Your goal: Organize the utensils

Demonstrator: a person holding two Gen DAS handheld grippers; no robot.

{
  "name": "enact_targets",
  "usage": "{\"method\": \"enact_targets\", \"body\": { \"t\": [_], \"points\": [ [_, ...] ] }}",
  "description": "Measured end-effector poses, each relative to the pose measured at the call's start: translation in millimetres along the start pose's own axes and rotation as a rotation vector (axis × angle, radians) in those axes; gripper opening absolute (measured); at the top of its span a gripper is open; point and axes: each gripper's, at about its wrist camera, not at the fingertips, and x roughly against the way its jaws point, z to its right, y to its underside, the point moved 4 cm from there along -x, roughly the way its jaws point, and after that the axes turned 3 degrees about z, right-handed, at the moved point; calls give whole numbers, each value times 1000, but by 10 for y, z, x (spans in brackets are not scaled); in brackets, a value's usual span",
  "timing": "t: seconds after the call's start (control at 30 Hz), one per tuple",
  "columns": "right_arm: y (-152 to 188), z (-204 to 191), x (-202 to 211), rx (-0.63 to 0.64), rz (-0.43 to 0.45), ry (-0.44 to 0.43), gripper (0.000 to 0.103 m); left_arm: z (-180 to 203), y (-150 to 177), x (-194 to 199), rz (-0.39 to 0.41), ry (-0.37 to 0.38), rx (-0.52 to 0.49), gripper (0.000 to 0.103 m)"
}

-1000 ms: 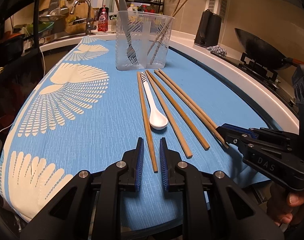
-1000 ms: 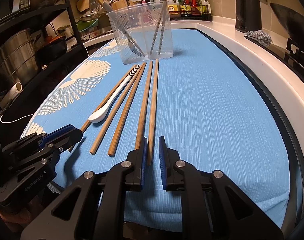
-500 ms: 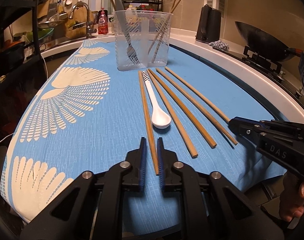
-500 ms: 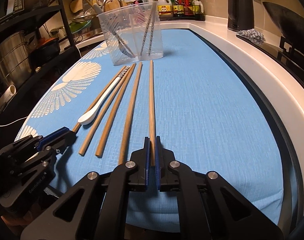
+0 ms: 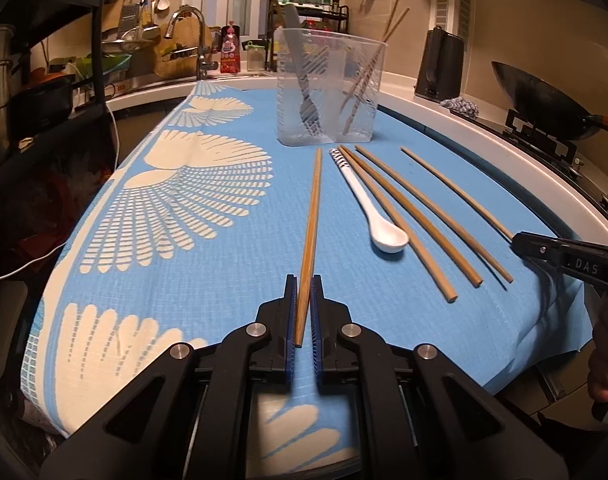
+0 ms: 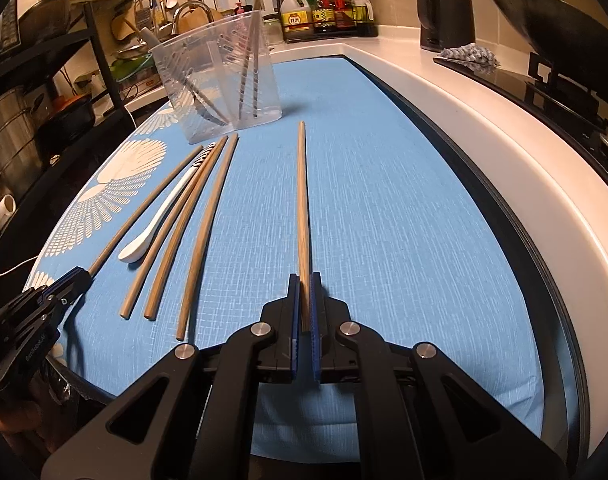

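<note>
Chopsticks lie fanned on the blue cloth [image 5: 231, 292] of the desk, near a white spoon [image 5: 378, 216] and a clear holder [image 5: 330, 88] at the far end. The left hand-held gripper [image 5: 302, 292], angled down, is clenched on the near end of the leftmost chopstick [image 5: 312, 216]. The right hand-held gripper [image 6: 302, 292], likewise tilted, clamps the rightmost chopstick [image 6: 301, 200], set apart from three loose chopsticks [image 6: 199, 220].
</note>
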Motion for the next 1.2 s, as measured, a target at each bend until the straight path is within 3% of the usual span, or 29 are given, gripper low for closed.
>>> {"method": "enact_targets", "body": {
  "t": [0.13, 0.33, 0.53, 0.73, 0.8, 0.87, 1.2],
  "points": [
    [-3, -2, -8, 8, 3, 1, 6, -58, 2, -3, 8, -10, 21, 11],
    [-20, -19, -35, 17, 5, 0, 7, 45, 6, -23, 30, -20, 2, 30],
    [-16, -50, -40, 26, 13, 1, 7, 78, -1, -56, 48, -34, -13, 31],
    [-25, -60, -55, 22, 20, 0, 7, 95, -1, -65, 61, -46, -30, 30],
    [-30, -66, -58, 24, 21, 1, 7, 107, -6, -63, 57, -38, -35, 22],
    [-30, -65, -61, 27, 22, 3, 6, 127, -8, -62, 53, -31, -43, 8],
    [-32, -37, -57, 11, 21, -7, 6, 129, 3, -56, 52, -27, -51, 7]
  ]
}}
